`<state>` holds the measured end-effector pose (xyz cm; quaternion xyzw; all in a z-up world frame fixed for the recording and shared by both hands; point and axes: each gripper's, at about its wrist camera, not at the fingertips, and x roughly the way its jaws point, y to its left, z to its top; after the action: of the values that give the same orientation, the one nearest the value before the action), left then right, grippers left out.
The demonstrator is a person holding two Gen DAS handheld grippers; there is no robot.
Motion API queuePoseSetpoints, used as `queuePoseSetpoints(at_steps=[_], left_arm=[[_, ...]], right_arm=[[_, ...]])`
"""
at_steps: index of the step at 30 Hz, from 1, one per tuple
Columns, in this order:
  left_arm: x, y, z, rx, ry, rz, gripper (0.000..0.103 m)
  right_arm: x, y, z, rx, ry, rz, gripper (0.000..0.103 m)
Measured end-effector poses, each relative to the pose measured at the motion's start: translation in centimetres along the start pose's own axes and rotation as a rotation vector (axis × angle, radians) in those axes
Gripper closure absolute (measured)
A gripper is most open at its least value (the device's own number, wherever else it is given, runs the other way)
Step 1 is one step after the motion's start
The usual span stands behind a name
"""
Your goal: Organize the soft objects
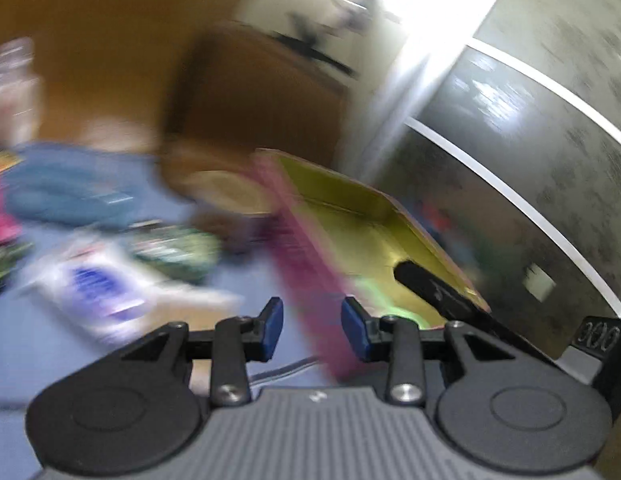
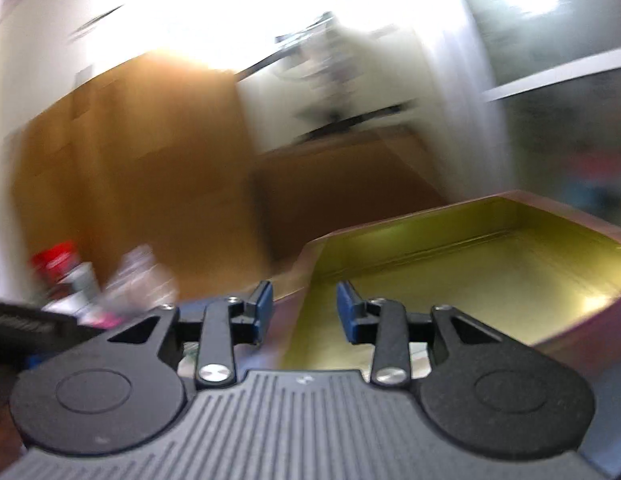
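Left wrist view, blurred: soft items, among them a blue cloth bundle (image 1: 70, 192), lie far left; the left gripper (image 1: 312, 326) is parted and empty, the gold-lined box (image 1: 350, 216) beyond it. The right gripper (image 2: 304, 310) gapes empty over that box's near-left wall

The tin box (image 1: 362, 232) sits just ahead of my left gripper (image 1: 311, 328) with soft packets (image 1: 94, 284) (blurred) strewn to its left, a cardboard carton (image 1: 246, 96) standing behind them.
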<state>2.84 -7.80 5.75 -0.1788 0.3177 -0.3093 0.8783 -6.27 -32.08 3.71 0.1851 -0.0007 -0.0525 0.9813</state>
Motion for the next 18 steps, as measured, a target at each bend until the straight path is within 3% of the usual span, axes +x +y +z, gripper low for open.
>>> queuePoseSetpoints(at_steps=[2, 4, 6, 10, 15, 17, 18], left_arm=[[-2.0, 2.7, -0.6, -0.066, -0.014, 0.040, 0.071], [-3.3, 4.9, -1.1, -0.125, -0.026, 0.077, 0.071], [-3.7, 6.3, -1.4, -0.168, -0.023, 0.081, 0.071], [-2.0, 6.6, -1.4, -0.170, 0.013, 0.066, 0.065], [1.0, 6.3, -2.1, -0.153, 0.075, 0.052, 0.068], [0.8, 5.8, -2.6, -0.138, 0.061, 0.066, 0.075], [0.6, 5.5, -2.8, -0.131, 0.066, 0.068, 0.077]], right_arm=[[1.4, 2.2, -0.9, -0.017, 0.100, 0.126, 0.060], [3.0, 4.6, -2.1, -0.077, 0.201, 0.188, 0.053], [4.9, 6.3, -3.4, -0.139, 0.297, 0.181, 0.047], [7.0, 6.8, -4.7, -0.120, 0.407, 0.162, 0.026], [6.3, 8.0, -6.0, -0.204, 0.396, 0.171, 0.029], [5.7, 8.4, -6.3, -0.248, 0.376, 0.155, 0.050], [5.4, 8.5, -6.3, -0.265, 0.366, 0.163, 0.052]])
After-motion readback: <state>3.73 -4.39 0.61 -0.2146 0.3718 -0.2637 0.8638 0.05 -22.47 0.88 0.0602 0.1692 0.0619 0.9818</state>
